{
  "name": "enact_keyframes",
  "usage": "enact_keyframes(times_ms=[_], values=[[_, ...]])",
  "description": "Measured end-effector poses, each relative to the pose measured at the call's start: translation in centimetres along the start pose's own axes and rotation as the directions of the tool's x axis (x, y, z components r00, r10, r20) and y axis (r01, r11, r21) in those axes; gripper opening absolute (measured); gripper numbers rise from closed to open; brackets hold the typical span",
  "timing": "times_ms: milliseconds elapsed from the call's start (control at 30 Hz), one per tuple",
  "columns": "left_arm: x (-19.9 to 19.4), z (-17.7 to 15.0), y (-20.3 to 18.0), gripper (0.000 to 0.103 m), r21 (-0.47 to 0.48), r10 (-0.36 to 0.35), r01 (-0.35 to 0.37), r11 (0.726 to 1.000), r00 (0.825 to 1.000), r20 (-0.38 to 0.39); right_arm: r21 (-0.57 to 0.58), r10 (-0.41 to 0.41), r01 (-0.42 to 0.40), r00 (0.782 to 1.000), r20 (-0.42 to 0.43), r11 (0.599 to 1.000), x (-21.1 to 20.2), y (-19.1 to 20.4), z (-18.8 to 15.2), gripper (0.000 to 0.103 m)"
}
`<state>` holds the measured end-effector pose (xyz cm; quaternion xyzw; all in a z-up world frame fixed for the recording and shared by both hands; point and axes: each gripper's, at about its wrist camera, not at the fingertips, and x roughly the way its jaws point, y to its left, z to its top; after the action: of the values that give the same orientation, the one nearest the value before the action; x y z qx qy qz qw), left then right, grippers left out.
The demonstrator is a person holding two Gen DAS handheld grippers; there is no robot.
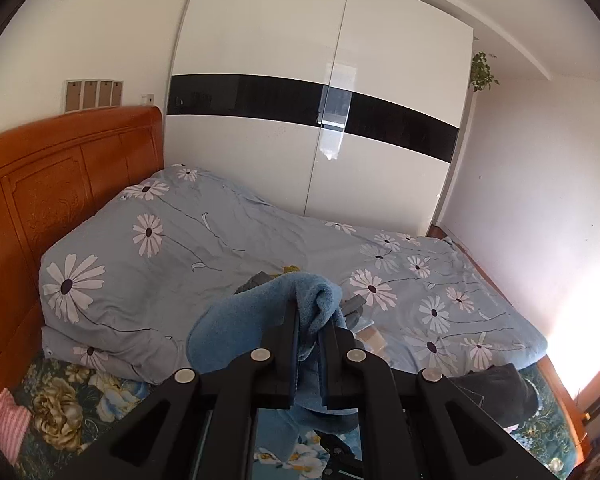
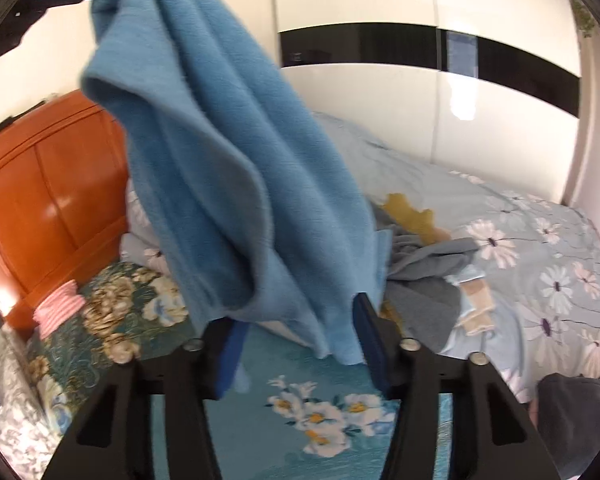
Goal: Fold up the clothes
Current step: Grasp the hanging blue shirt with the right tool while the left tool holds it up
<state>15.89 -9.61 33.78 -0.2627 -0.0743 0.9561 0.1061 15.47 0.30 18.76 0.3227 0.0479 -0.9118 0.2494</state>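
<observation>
The left tongs [image 1: 314,320] were clenched on a bunched edge of the blue garment [image 1: 244,320], holding it up above the near side of the bed [image 1: 500,320]. In the right wrist view the garment hung down between the fingers of the right tongs [image 2: 296,332], which stood apart with no pad clearly pressing on the cloth. The step looked like lifting and spreading the garment before folding. Next, the right tongs would need to close on the lower hem and draw it out flat, clear of the grey clothes [image 2: 424,264] heaped farther right.
</observation>
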Motion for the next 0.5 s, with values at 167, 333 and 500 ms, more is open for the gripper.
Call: enact_keyframes(times_ms=[167,333,500], values=[[-1.0,-1.3,2.8,0.008,-0.056,0.002,-0.002,0.998,1.0,-0.011,0.024,0.035,-0.034,0.999,-0.041,0.999,0.3,0.9,0.0,0.008],[-2.0,-2.8,5.1,0.008,-0.075,-0.001,-0.001,0.997,1.0,-0.022,0.094,-0.007,0.008,1.0,-0.011,0.996,-1.9,-0.5,1.0,0.005],[-2.7,-4.9,5.8,0.008,-0.067,-0.036,0.034,0.997,0.999,-0.038,0.141,-0.108,0.098,0.992,0.065,0.985,-6.7,-4.0,3.4,0.004]])
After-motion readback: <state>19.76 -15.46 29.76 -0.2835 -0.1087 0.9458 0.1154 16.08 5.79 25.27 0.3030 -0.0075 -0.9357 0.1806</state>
